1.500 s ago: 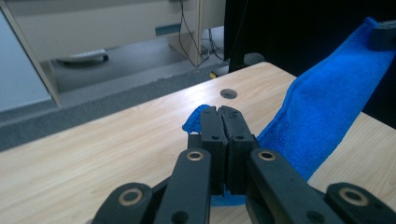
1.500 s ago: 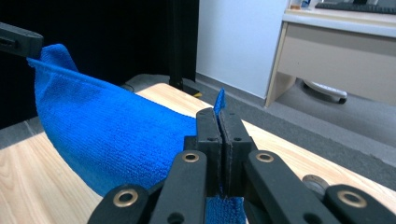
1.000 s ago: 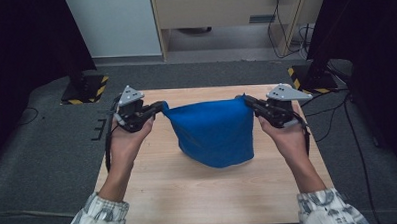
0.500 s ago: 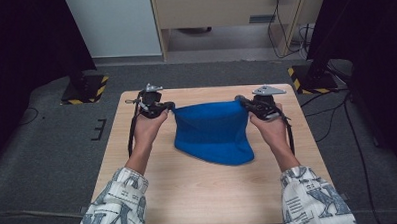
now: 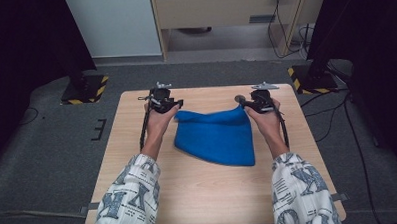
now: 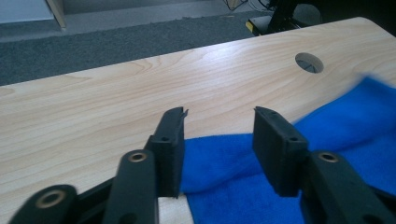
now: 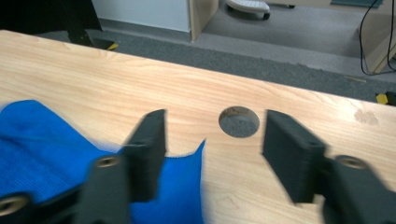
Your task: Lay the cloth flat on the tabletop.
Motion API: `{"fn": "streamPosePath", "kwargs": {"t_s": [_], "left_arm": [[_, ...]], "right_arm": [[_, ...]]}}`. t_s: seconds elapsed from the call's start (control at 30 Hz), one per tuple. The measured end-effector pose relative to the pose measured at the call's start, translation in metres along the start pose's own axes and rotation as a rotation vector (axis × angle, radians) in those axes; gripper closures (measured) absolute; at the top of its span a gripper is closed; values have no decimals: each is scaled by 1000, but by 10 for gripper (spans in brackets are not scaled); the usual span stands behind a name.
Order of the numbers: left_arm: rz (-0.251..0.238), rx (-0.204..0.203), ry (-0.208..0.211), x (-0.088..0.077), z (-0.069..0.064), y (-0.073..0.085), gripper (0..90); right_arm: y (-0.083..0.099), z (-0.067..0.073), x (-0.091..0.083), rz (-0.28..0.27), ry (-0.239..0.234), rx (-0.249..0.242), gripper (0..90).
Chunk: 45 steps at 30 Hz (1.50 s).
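I have the blue cloth (image 5: 216,136) down on the counter (image 5: 209,191), spread between my two grippers, and this is the release. The jaws of the left gripper (image 6: 219,126) have just been opening and now stand apart, with the cloth's corner lying loose between them, low against the counter and touching neither pad as far as I can see. The right gripper (image 7: 212,135) has likewise just been opening; its jaws are well apart, a pointed corner of cloth lies just inside the left jaw, and the round hole in the counter (image 7: 239,121) sits ahead between the tips.

To finish this well, I judge I should draw both grippers straight back along their own lines, lifting slightly so no jaw snags the fabric. The far edge near the left gripper looks rolled over; dragging there could bunch it further.
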<state>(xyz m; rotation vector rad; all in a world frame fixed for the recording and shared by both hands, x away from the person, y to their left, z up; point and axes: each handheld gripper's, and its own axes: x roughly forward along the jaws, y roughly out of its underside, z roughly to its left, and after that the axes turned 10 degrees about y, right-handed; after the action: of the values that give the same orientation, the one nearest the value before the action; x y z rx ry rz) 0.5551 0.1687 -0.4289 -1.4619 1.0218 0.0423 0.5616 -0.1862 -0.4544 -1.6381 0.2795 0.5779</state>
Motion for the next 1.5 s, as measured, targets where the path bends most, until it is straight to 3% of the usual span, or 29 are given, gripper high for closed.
{"fn": "streamPosePath", "kwargs": {"t_s": [0.2,0.3,0.37,0.5,0.8,1.03,1.3,1.5], "left_arm": [[5,44,21,-12,-5,12,424],[17,58,37,-18,-7,21,377],[17,72,34,-22,-10,28,374],[17,102,37,-34,-15,43,386],[-20,112,73,-54,-19,85,379],[-28,118,88,-61,-18,118,306],[-2,134,110,-62,-20,132,227],[30,171,97,-64,-19,145,222]], "right_arm": [[15,-2,-9,42,-21,-31,257],[22,0,-16,50,-45,-41,265],[26,1,-21,35,-62,-40,389],[31,2,-33,25,-96,-41,511],[52,4,-64,-5,-145,-66,637],[77,4,-81,-1,-170,-54,624],[98,7,-94,5,-197,-62,583],[113,9,-108,17,-208,-78,507]]}}
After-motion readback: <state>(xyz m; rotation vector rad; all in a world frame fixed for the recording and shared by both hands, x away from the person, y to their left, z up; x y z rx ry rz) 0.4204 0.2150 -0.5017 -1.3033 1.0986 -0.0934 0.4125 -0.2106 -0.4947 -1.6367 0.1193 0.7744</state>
